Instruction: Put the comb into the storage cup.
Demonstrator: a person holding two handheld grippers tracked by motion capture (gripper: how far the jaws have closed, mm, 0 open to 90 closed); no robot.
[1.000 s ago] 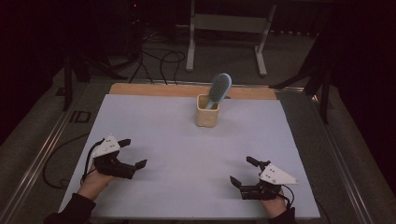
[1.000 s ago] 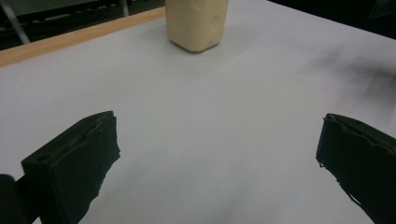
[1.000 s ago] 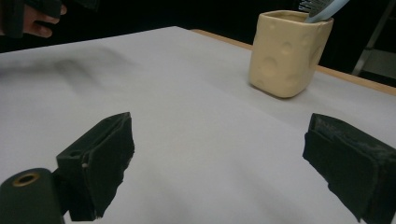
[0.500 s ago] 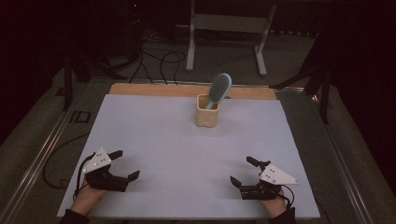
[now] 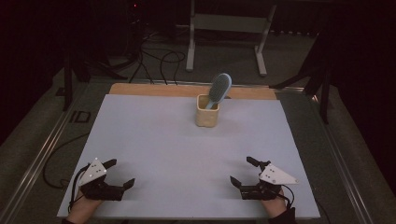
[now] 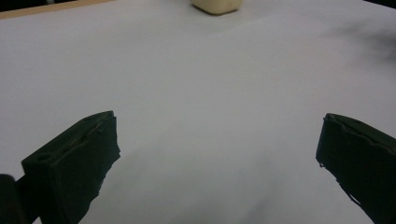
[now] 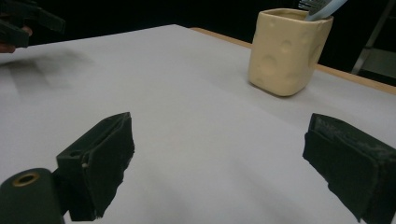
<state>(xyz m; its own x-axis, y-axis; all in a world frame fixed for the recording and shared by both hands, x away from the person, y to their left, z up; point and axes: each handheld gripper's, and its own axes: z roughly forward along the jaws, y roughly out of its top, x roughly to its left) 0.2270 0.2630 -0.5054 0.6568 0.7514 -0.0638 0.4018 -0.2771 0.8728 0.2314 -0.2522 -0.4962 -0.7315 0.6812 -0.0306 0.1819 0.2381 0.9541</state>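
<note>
White table [image 5: 154, 140], dark room. Both my left gripper [image 5: 120, 175] and right gripper [image 5: 243, 172] gape empty, near edge. Brush [image 5: 218, 88] stands in the cup [image 5: 207, 115] far off: light, stiff; I'd pinch its head.

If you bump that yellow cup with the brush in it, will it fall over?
Probably not easily: the cup looks squat and thick-walled, so it likely slides on the smooth table. The brush leans out over one rim, so a push from the opposite side might tip it.
</note>
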